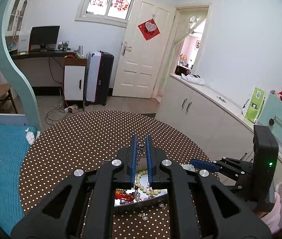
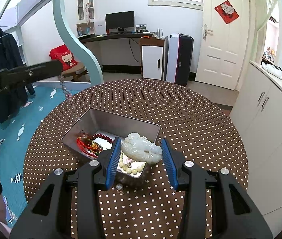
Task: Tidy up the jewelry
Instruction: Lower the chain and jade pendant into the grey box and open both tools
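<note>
Right wrist view shows the most: a metal tin (image 2: 119,125) sits on the dotted tabletop (image 2: 190,109), holding red beads (image 2: 101,136), a red cord bracelet (image 2: 85,145) and pale beads (image 2: 131,168). A carved jade piece (image 2: 141,148) rests across the tin's near rim, between the fingers of the right gripper (image 2: 141,159) — jaws spread wide, neither pad clearly pressing it. Off to the left the left gripper (image 2: 58,67) hangs above the tin's far corner, clamped on a thin chain (image 2: 67,93) that trails down toward the tin.

Left wrist view adds what that one can't: the jaws of the left gripper (image 1: 141,159) nearly together with the chain (image 1: 140,151) pinched between the blue pads, and a small pearl piece (image 1: 144,217) loose on the cloth beside the tin (image 1: 141,202). It barely shows the jade.

The chain looks light and limp — it should pool wherever it's lowered, and could snag on the tin's edge. The jade is likely heavy, smooth and chippable; taking it across its broad middle seems safest
</note>
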`<action>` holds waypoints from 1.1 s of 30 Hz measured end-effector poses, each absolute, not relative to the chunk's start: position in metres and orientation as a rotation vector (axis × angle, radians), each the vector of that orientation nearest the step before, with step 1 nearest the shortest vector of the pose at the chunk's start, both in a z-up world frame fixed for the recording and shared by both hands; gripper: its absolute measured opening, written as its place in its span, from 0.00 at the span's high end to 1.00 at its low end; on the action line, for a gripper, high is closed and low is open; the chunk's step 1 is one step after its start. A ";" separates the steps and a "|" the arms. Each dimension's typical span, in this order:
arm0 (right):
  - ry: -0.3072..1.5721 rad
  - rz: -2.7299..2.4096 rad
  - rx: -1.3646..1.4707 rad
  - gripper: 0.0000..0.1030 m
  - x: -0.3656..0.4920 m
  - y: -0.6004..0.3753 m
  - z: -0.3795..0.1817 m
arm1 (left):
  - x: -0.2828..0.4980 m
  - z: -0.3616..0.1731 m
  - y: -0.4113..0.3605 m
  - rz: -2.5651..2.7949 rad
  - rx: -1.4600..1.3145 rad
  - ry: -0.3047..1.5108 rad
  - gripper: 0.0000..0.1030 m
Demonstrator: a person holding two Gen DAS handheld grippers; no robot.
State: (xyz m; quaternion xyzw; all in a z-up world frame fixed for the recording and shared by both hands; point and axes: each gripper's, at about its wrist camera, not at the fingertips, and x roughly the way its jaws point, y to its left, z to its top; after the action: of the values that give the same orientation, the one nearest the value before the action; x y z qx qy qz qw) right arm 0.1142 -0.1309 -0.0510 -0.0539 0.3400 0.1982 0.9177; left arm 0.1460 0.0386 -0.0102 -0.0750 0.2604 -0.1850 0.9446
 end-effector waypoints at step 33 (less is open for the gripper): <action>0.844 0.506 -0.241 0.61 0.160 -0.062 -0.094 | 0.161 -0.089 0.061 -0.293 -0.160 0.720 0.54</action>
State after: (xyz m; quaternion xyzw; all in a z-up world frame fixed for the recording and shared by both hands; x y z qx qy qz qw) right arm 0.1597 -0.0621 -0.0939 -0.1153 0.4041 0.2422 0.8745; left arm 0.1612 0.0612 -0.0892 -0.0777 0.3507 -0.1425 0.9223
